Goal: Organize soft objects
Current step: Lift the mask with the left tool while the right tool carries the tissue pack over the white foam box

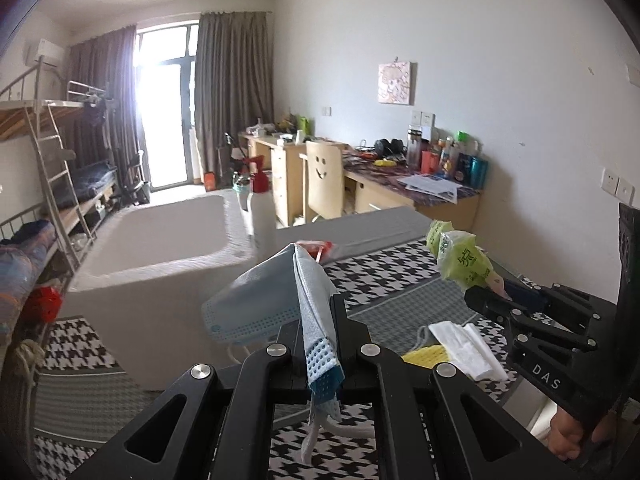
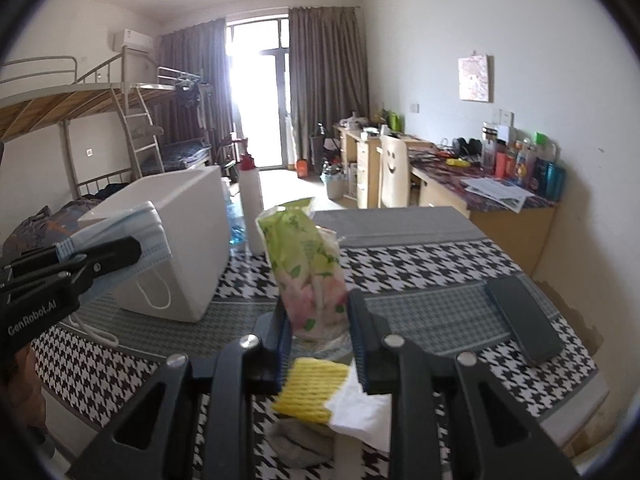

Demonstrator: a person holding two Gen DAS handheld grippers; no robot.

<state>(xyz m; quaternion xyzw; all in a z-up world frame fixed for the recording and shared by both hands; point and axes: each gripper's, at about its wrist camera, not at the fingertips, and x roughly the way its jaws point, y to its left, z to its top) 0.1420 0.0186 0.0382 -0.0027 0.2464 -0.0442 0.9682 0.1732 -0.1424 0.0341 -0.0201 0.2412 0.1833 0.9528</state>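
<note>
My left gripper (image 1: 316, 320) is shut on a light blue face mask (image 1: 256, 300) and holds it above the table, near the white bin (image 1: 160, 248). The mask (image 2: 120, 236) and left gripper (image 2: 100, 258) also show in the right wrist view, in front of the bin (image 2: 184, 240). My right gripper (image 2: 320, 320) is shut on a green tissue pack (image 2: 308, 264), held upright above the table; the pack (image 1: 464, 256) and right gripper (image 1: 492, 304) show in the left wrist view. A yellow sponge cloth (image 2: 312, 388), white tissue (image 2: 360, 408) and a grey cloth (image 2: 300, 440) lie below on the table.
The table has a houndstooth cloth (image 2: 420, 268). A dark phone (image 2: 524, 320) lies at the right. A white bottle with a red cap (image 2: 250, 208) and a blue bottle (image 2: 236, 224) stand behind the bin. A red packet (image 1: 316, 248) lies by the bin.
</note>
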